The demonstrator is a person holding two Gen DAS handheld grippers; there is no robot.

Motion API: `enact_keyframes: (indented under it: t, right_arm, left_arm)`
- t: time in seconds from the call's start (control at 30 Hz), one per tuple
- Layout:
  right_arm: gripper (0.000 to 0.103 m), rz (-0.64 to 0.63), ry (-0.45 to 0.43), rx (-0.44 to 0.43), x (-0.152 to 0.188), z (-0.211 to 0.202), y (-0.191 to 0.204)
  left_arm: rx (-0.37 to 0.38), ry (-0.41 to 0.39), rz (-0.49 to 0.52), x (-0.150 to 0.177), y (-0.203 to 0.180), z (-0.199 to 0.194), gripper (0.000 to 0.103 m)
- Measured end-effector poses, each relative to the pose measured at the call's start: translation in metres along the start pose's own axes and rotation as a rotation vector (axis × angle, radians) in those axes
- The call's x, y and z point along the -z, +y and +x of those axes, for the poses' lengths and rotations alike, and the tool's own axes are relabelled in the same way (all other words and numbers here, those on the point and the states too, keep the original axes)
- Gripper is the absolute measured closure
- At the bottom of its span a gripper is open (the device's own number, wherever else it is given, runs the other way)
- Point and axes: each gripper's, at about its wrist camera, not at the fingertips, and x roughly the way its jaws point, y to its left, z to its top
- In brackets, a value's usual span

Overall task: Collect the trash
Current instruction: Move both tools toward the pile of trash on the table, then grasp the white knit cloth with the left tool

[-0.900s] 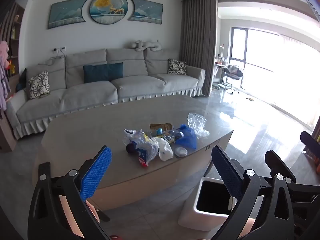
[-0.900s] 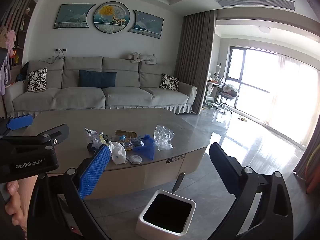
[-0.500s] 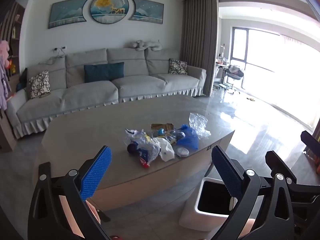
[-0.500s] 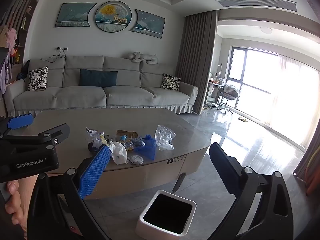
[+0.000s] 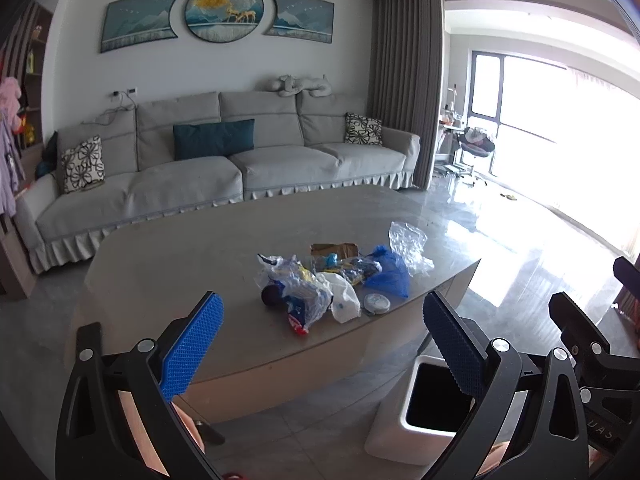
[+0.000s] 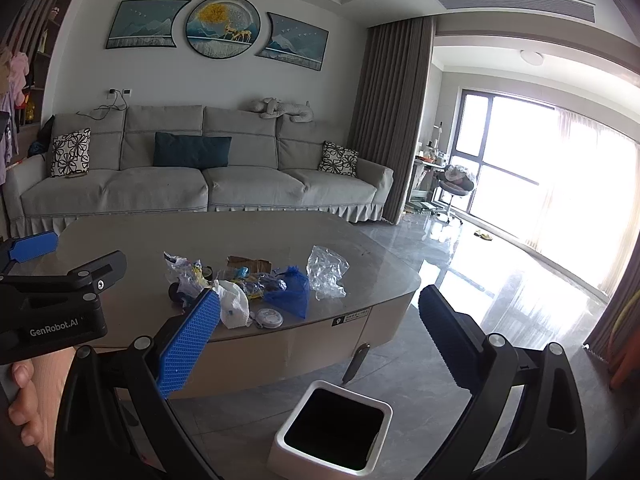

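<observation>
Nearest the lens, left gripper point(image 5: 322, 342) and right gripper point(image 6: 318, 338), both released, jaws spread wide, nothing between them. Just past, at 5 o'clock on the floor, white bin point(image 6: 332, 430), beside the coffee table point(image 6: 120, 240). Trash pile point(image 5: 336, 280) sits at 12 o'clock near the table's front edge. Grey sofa point(image 5: 224, 172) farthest back

Heaped trash point(image 5: 332, 280) (plastic bags, wrappers) on table; white bin point(image 6: 332, 432) below
</observation>
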Motion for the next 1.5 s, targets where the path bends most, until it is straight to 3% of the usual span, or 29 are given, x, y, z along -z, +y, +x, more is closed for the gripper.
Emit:
enact_keyframes:
  t: [0.63, 0.97, 1.23, 1.5]
  right_arm:
    - [0.004, 0.030, 0.094, -0.103, 0.008, 0.080, 0.020]
    - [0.004, 0.047, 0.151, -0.077, 0.022, 0.137, 0.027]
    - [0.004, 0.051, 0.172, -0.053, 0.029, 0.179, 0.021]
    - [0.004, 0.101, 0.188, -0.012, 0.038, 0.219, 0.000]
  left_arm:
    - [-0.048, 0.046, 0.003, 0.011, 0.016, 0.084, 0.003]
    - [-0.045, 0.043, 0.024, 0.017, 0.018, 0.136, 0.003]
    - [-0.016, 0.077, 0.044, 0.012, 0.003, 0.190, 0.003]
    - [-0.041, 0.075, 0.110, 0.006, -0.024, 0.246, 0.003]
